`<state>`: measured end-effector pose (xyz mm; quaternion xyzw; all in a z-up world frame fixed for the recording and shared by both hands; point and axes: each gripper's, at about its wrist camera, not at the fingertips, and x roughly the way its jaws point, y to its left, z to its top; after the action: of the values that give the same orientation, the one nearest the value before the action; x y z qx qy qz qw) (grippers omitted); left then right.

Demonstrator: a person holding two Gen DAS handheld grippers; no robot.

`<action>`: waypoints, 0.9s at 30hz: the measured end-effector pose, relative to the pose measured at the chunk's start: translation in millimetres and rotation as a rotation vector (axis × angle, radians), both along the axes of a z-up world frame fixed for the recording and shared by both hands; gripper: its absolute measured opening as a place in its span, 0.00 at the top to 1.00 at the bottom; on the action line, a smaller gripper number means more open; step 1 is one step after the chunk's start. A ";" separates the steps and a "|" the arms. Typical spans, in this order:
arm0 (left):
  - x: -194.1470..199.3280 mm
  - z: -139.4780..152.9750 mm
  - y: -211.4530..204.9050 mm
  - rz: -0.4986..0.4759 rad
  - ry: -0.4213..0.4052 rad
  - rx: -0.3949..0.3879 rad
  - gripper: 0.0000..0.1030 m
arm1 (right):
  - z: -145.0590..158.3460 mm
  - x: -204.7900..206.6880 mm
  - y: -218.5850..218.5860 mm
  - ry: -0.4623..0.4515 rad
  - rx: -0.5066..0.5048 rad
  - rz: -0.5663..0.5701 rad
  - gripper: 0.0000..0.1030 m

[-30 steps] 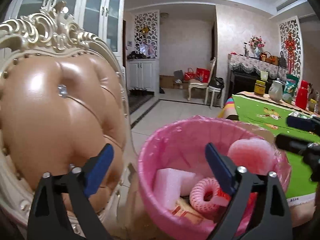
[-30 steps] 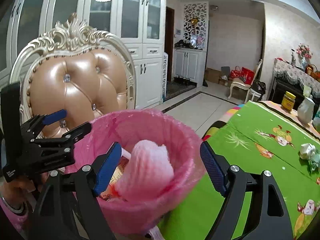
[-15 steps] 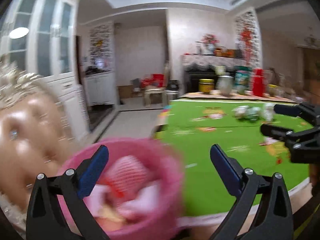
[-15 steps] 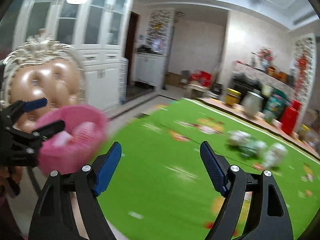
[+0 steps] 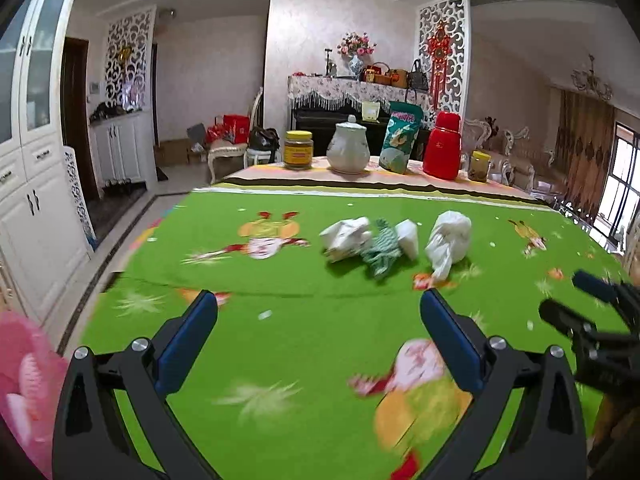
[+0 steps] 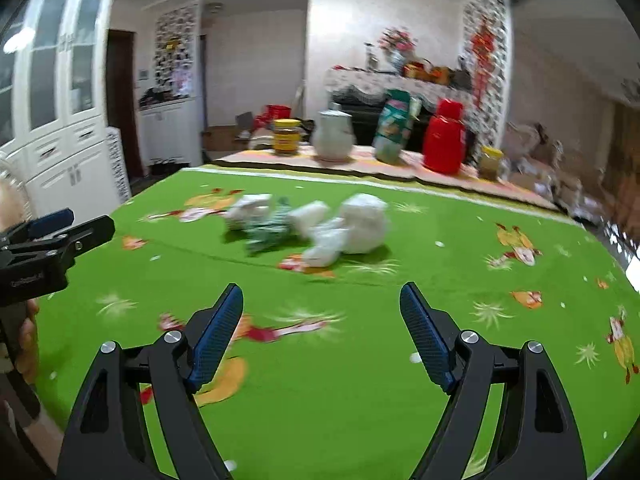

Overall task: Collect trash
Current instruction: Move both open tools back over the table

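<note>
Trash lies in a cluster on the green tablecloth [image 5: 304, 320]: a crumpled white paper [image 5: 346, 238], a green-and-white wrapper [image 5: 382, 250], a white foam piece [image 5: 408, 236] and a white plastic bag [image 5: 448, 242]. The same cluster shows in the right wrist view, with the white bag [image 6: 362, 224] and green wrapper [image 6: 270, 228]. My left gripper [image 5: 318, 320] is open and empty, well short of the trash. My right gripper [image 6: 322, 312] is open and empty, also short of it. The pink trash bin [image 5: 24, 384] is at the lower left edge.
At the table's far edge stand a yellow-lidded jar [image 5: 298, 150], a white teapot [image 5: 347, 146], a green snack bag [image 5: 400, 138], a red thermos [image 5: 444, 146] and a small jar [image 5: 479, 166]. White cabinets [image 5: 28, 184] line the left wall.
Both grippers have swung right, away from the pink bin and the tufted chair, and now face the table and the trash cluster. Both stayed open and empty.
</note>
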<state>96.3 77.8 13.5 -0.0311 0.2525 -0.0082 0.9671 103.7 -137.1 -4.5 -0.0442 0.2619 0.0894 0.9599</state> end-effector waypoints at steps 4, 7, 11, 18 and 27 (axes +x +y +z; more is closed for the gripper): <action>48.3 -7.9 -21.8 0.017 0.028 -0.025 0.05 | -9.1 32.4 -19.6 0.041 0.030 -0.064 0.26; 80.6 -15.3 -34.0 0.028 0.005 0.007 0.05 | -15.5 51.6 -27.2 0.065 0.051 -0.097 0.26; 108.9 -31.7 -33.9 0.033 0.004 0.030 0.05 | -23.6 78.5 -31.7 0.098 0.066 -0.124 0.26; 116.4 -42.5 -2.7 0.003 0.014 -0.047 0.05 | -32.9 130.6 -22.0 0.125 0.089 -0.162 0.22; 120.4 -45.5 5.9 0.029 0.051 -0.056 0.05 | -53.3 190.6 -1.6 0.188 0.115 -0.219 0.22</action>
<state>216.7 83.7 -32.0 -0.0621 0.2765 -0.0006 0.9590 294.2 -138.6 -57.8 0.0483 0.3485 0.0029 0.9361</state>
